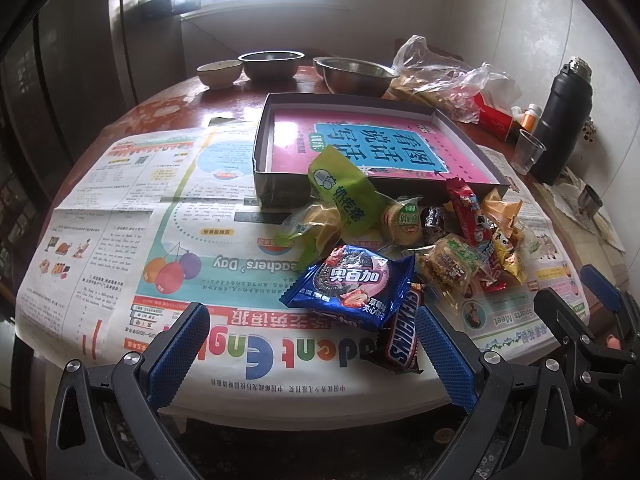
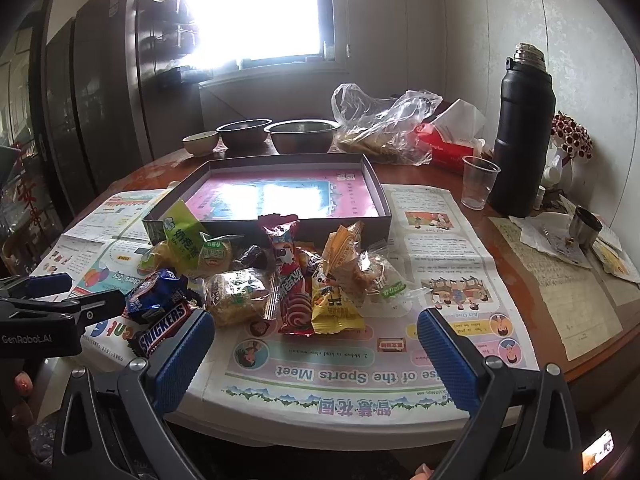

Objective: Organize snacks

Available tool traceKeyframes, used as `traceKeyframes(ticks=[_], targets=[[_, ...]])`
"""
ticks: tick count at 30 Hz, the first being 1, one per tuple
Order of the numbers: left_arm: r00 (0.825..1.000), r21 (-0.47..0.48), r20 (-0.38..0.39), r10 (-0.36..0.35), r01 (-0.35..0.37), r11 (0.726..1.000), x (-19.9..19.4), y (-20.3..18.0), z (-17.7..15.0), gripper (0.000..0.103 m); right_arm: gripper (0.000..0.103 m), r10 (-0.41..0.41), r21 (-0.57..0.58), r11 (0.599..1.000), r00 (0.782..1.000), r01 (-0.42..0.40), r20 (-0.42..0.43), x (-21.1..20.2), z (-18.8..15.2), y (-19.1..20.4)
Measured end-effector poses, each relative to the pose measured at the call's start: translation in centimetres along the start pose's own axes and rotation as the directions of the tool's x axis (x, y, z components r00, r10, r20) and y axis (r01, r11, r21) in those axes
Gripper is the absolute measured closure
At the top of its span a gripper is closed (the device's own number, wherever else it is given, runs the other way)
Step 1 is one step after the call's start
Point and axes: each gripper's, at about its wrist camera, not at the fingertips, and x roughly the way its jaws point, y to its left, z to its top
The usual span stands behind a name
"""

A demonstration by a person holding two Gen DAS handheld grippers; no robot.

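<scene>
A pile of wrapped snacks lies on newspaper in front of a shallow dark box (image 1: 280,188) (image 2: 384,196) with a pink book inside. Nearest are a blue Oreo pack (image 1: 352,284) (image 2: 154,292) and a Snickers bar (image 1: 402,340) (image 2: 164,330), with a green-wrapped cake (image 1: 344,196) (image 2: 182,240), a red candy pack (image 2: 292,280) and a yellow pack (image 2: 334,304) behind. My left gripper (image 1: 316,344) is open and empty, just short of the Oreo pack. My right gripper (image 2: 316,352) (image 1: 580,296) is open and empty, before the red and yellow packs.
Three bowls (image 1: 272,64) (image 2: 300,132), a clear plastic bag (image 2: 384,120), a red tissue box (image 2: 444,144), a plastic cup (image 2: 478,182) and a black thermos (image 2: 522,132) stand at the back and right. A small metal cup (image 2: 586,226) sits on papers at the right.
</scene>
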Motion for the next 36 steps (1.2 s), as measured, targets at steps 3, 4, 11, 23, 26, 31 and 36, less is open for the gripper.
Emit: traceKeyframes(ticks=[3, 4, 11, 23, 26, 31, 36], targets=[[1.000, 0.004, 0.000, 0.000, 0.000, 1.000, -0.04, -0.07, -0.01, 0.001, 0.001, -0.002, 0.002, 1.000, 1.000, 0.002, 0.001, -0.03, -0.01, -0.05], [1.000, 0.004, 0.000, 0.000, 0.000, 1.000, -0.05, -0.09, -0.03, 0.001, 0.001, -0.003, 0.001, 1.000, 1.000, 0.003, 0.002, -0.04, -0.01, -0.06], [1.000, 0.007, 0.002, 0.000, 0.000, 1.000, -0.12, -0.13, -0.04, 0.001, 0.001, -0.006, 0.007, 1.000, 1.000, 0.006, 0.005, -0.15, 0.03, -0.16], [1.000, 0.010, 0.003, 0.002, -0.002, 1.000, -0.21, -0.17, 0.02, 0.001, 0.001, -0.005, 0.008, 1.000, 1.000, 0.005, 0.005, -0.14, 0.09, -0.18], [1.000, 0.010, 0.004, 0.002, -0.002, 1.000, -0.22, -0.16, 0.02, 0.001, 0.001, -0.006, 0.008, 1.000, 1.000, 0.006, 0.004, -0.13, 0.06, -0.15], [1.000, 0.010, 0.004, 0.001, -0.001, 1.000, -0.21, -0.16, 0.00, 0.001, 0.001, -0.006, 0.008, 1.000, 1.000, 0.006, -0.001, -0.01, 0.06, -0.14], [1.000, 0.011, 0.003, 0.001, -0.001, 1.000, -0.23, -0.15, 0.01, 0.001, 0.001, -0.006, 0.010, 1.000, 1.000, 0.006, -0.001, -0.02, 0.07, -0.17]])
